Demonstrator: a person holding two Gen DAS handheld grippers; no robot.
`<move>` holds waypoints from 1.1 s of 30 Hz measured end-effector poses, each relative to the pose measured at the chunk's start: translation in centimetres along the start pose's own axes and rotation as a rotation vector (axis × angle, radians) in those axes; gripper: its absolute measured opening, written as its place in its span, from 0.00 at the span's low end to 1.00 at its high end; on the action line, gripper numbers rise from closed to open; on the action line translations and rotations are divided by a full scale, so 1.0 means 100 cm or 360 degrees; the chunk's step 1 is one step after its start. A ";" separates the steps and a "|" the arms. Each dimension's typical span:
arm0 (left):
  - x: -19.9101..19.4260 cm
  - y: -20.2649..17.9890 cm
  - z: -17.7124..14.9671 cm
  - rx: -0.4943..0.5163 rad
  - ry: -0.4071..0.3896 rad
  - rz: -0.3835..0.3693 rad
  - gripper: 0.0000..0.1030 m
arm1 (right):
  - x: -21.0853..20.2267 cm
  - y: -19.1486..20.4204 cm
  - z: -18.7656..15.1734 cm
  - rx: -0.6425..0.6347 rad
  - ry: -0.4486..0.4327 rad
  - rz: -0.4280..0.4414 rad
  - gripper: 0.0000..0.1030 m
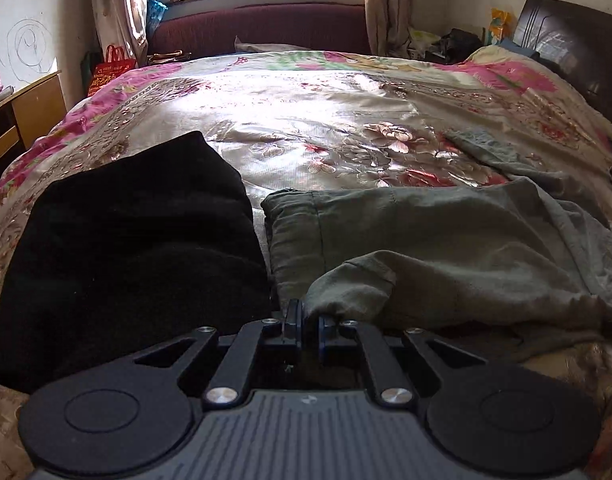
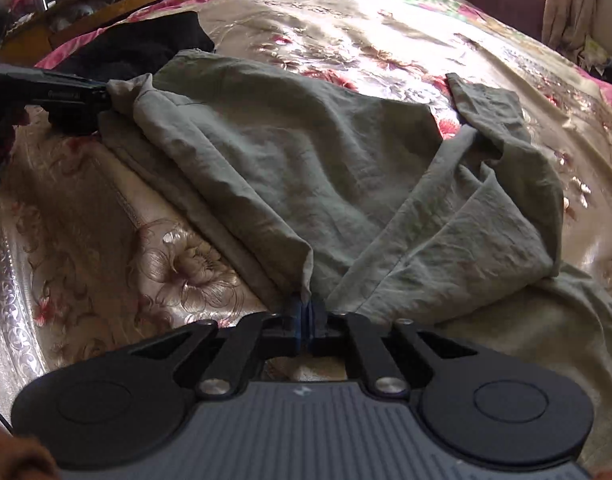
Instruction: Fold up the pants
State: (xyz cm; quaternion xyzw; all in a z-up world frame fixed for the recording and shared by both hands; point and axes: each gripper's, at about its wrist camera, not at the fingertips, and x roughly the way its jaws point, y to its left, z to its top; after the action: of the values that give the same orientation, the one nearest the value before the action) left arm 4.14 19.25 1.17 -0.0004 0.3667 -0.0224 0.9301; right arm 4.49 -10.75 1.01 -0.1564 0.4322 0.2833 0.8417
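Grey-green pants (image 2: 306, 168) lie crumpled on a floral bedspread (image 2: 346, 20), one leg end (image 2: 490, 108) reaching toward the far right. My left gripper (image 1: 309, 322) is shut on a corner of the pants (image 1: 446, 240) and lifts that edge a little; it also shows at the left of the right wrist view (image 2: 106, 94), pinching the hem. My right gripper (image 2: 306, 316) is shut on another edge of the pants at the near side, with the cloth rising from its jaws.
A folded black garment (image 1: 130, 248) lies on the bed left of the pants, also seen in the right wrist view (image 2: 146, 48). A wooden desk (image 1: 22, 116) stands left of the bed, a dark headboard (image 1: 578, 52) right, a maroon sofa (image 1: 262, 28) under the window.
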 end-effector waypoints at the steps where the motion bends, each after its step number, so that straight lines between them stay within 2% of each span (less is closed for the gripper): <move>1: -0.005 0.003 -0.002 -0.0023 -0.0012 -0.0007 0.23 | -0.003 -0.001 0.003 -0.0008 -0.0021 -0.0005 0.03; 3: -0.011 0.009 -0.005 -0.0046 -0.0031 -0.0010 0.23 | -0.005 -0.002 0.008 -0.0045 -0.0030 -0.0039 0.03; 9: -0.021 0.005 -0.020 0.0120 -0.0012 0.0042 0.23 | -0.003 0.010 -0.005 -0.0182 0.0121 -0.0061 0.10; 12: -0.035 0.004 -0.023 0.0172 -0.0026 0.0058 0.24 | -0.014 0.013 -0.013 -0.0224 0.0120 -0.0049 0.10; 15: -0.046 0.003 -0.019 0.0200 -0.0051 0.0110 0.25 | -0.024 0.009 -0.012 -0.0165 0.0085 -0.0054 0.10; 19: -0.052 -0.015 -0.005 0.0250 -0.0168 0.0034 0.26 | -0.026 0.011 -0.002 -0.0086 -0.0018 -0.0014 0.10; 21: -0.043 -0.033 -0.003 0.0353 -0.0192 0.0024 0.31 | -0.020 0.015 0.002 -0.0087 -0.0014 -0.0001 0.10; 24: -0.020 -0.056 -0.012 0.0607 -0.0130 0.0095 0.31 | -0.015 0.019 0.002 -0.0098 -0.0022 0.0020 0.10; 26: -0.009 -0.057 -0.023 0.0732 -0.0022 0.0129 0.33 | -0.016 0.016 0.001 -0.0071 -0.0016 0.0032 0.10; 28: -0.007 -0.046 -0.030 0.0725 0.0050 0.0140 0.34 | -0.020 0.007 0.000 -0.0012 0.0003 0.0035 0.11; 30: -0.013 -0.036 -0.028 0.0648 0.0081 0.0106 0.34 | -0.026 -0.007 0.003 0.0073 -0.0004 0.0034 0.12; 32: -0.019 -0.033 -0.025 0.0609 0.0081 0.0131 0.34 | -0.033 -0.026 0.011 0.0150 -0.0073 -0.0026 0.15; 33: -0.023 -0.034 -0.023 0.0607 0.0073 0.0150 0.34 | -0.035 -0.035 0.016 0.0174 -0.0110 -0.0078 0.20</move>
State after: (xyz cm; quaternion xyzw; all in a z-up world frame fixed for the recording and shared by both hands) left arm 0.77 16.02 1.08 0.1935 0.3765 -0.0478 0.9047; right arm 6.04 -13.93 4.87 -0.1108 0.4137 0.2440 0.8701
